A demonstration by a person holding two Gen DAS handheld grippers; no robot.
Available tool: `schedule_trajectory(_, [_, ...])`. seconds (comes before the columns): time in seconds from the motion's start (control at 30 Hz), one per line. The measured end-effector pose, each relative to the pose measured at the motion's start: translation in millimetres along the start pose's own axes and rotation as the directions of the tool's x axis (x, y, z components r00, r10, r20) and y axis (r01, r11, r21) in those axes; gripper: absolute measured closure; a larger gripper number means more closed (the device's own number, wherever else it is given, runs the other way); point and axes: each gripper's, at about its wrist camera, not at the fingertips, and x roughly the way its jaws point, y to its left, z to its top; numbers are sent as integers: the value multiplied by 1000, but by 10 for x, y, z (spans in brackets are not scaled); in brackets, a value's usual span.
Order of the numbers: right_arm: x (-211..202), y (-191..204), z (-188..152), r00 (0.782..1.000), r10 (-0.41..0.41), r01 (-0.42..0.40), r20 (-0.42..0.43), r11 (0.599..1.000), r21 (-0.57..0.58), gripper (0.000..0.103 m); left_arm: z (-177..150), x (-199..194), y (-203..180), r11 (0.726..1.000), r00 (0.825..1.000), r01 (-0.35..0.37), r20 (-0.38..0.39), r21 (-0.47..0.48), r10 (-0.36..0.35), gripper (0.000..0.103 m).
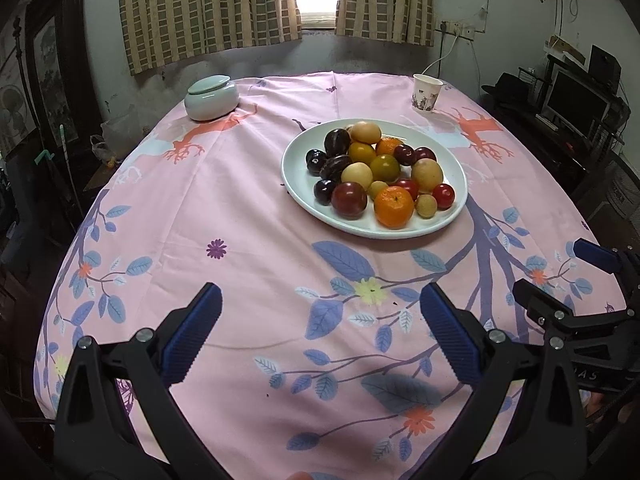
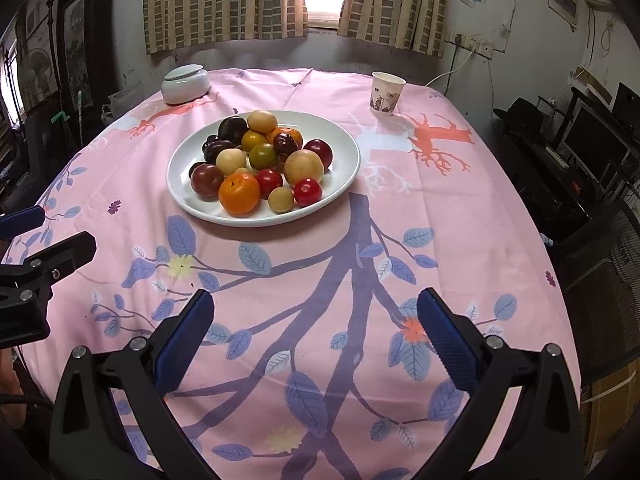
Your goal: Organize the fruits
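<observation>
A white plate point(image 1: 298, 184) point(image 2: 344, 168) on the pink cloth holds several fruits: an orange mandarin point(image 1: 393, 206) point(image 2: 239, 193), dark plums point(image 1: 349, 200) point(image 2: 207, 180), red cherry tomatoes point(image 1: 443, 195) point(image 2: 307, 191) and pale yellow round fruits point(image 1: 427, 175) point(image 2: 303, 167). My left gripper point(image 1: 320, 308) hovers open over the near part of the table, well short of the plate, with nothing between its blue pads. My right gripper point(image 2: 314, 312) is open and empty too, at a like distance from the plate. Each gripper shows at the edge of the other's view.
A pale lidded ceramic jar point(image 1: 211, 97) point(image 2: 185, 84) stands at the far left of the table. A paper cup point(image 1: 426, 93) point(image 2: 386, 92) stands at the far right. Curtains and a window are behind; a monitor and shelves point(image 1: 576, 100) stand off to the right.
</observation>
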Motion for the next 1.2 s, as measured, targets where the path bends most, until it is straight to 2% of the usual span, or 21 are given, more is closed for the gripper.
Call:
schedule_trajectory(0.6, [-19, 39, -25, 1000, 21, -21, 0, 1000, -11, 1, -5, -13, -7, 1000, 1000, 3, 1, 2, -3, 2])
schedule_trajectory(0.93, [-16, 45, -26, 1000, 26, -26, -3, 1000, -10, 1, -16, -65, -60, 1000, 1000, -4, 28, 21, 3, 2])
schedule_trajectory(1.2, [-7, 59, -39, 1000, 29, -29, -7, 1000, -9, 1, -2, -30, -12, 1000, 1000, 15, 6, 11, -15, 2])
